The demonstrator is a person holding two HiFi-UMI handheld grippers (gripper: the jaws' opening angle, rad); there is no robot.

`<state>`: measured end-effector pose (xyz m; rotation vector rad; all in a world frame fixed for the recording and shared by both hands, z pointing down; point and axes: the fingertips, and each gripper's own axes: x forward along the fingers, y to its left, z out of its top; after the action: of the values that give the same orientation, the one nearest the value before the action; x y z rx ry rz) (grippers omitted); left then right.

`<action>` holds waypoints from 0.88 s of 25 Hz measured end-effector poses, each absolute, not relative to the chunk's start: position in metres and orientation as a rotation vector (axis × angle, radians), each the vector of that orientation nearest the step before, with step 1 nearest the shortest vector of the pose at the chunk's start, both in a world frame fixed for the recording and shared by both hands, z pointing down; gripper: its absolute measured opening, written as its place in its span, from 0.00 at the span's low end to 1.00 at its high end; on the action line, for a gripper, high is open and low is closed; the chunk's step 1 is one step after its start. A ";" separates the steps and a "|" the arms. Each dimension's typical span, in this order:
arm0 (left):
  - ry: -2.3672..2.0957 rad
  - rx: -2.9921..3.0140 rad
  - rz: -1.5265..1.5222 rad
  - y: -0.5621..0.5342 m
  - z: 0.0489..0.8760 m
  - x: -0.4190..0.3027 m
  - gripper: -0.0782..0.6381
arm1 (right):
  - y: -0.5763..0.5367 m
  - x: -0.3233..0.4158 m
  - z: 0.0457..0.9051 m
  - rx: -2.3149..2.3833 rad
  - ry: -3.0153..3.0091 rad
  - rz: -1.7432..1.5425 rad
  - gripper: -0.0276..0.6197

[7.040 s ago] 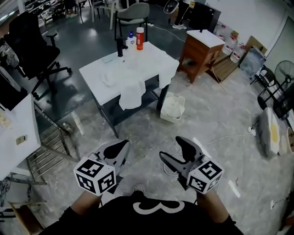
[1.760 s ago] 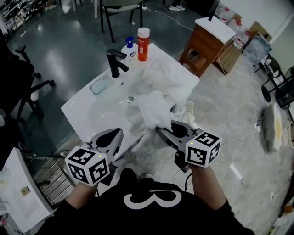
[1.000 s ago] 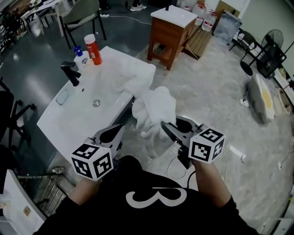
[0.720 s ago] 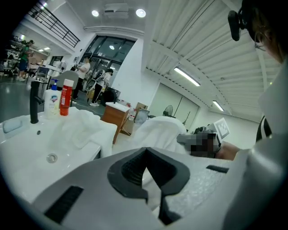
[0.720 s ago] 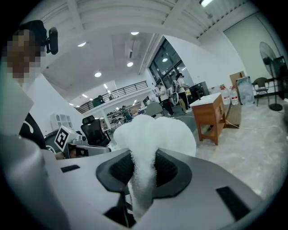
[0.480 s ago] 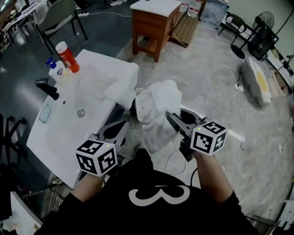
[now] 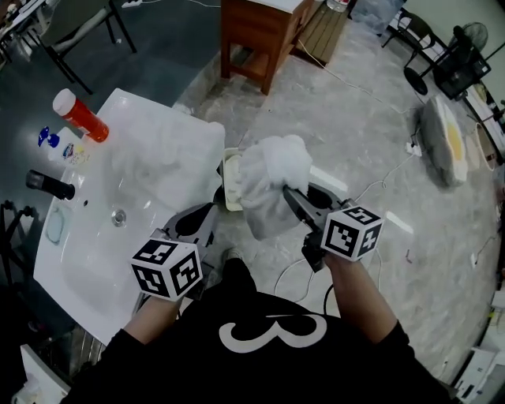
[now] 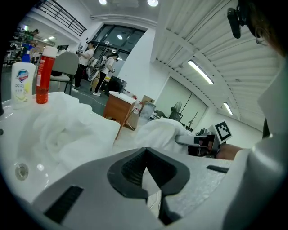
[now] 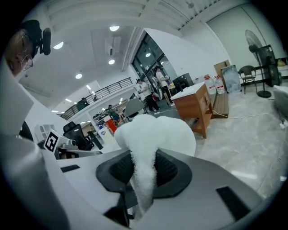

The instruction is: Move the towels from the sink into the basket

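Note:
My right gripper is shut on a white towel, which bulges up ahead of the jaws and hangs down between them. The towel hangs over a white basket on the floor beside the sink and hides most of it. More white towels lie heaped on the right part of the white sink, spilling over its edge; they also show in the left gripper view. My left gripper hovers at the sink's near corner, its jaws shut with nothing between them.
A red bottle, a soap bottle and a black faucet stand at the sink's far side. A wooden cabinet is beyond the basket. Cables trail over the marble floor at right.
Both grippers have swung right and down, away from the sink. The towel in the right gripper has come from beside the sink edge to over the basket.

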<state>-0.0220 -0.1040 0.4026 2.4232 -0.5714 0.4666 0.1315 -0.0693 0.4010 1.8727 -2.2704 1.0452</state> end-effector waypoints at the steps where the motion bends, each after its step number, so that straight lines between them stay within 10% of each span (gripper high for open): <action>1: -0.575 2.413 0.470 -0.111 0.406 -0.015 0.12 | -0.078 0.140 0.408 1.876 -2.256 1.053 0.20; 22: -0.917 2.235 0.477 -0.180 0.465 0.058 0.12 | -0.206 0.222 0.596 1.522 -2.139 1.360 0.20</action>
<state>0.0584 -0.1802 0.4645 2.2350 -0.9170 0.4773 0.2223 -0.2064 0.5958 1.5221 -2.1391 1.3598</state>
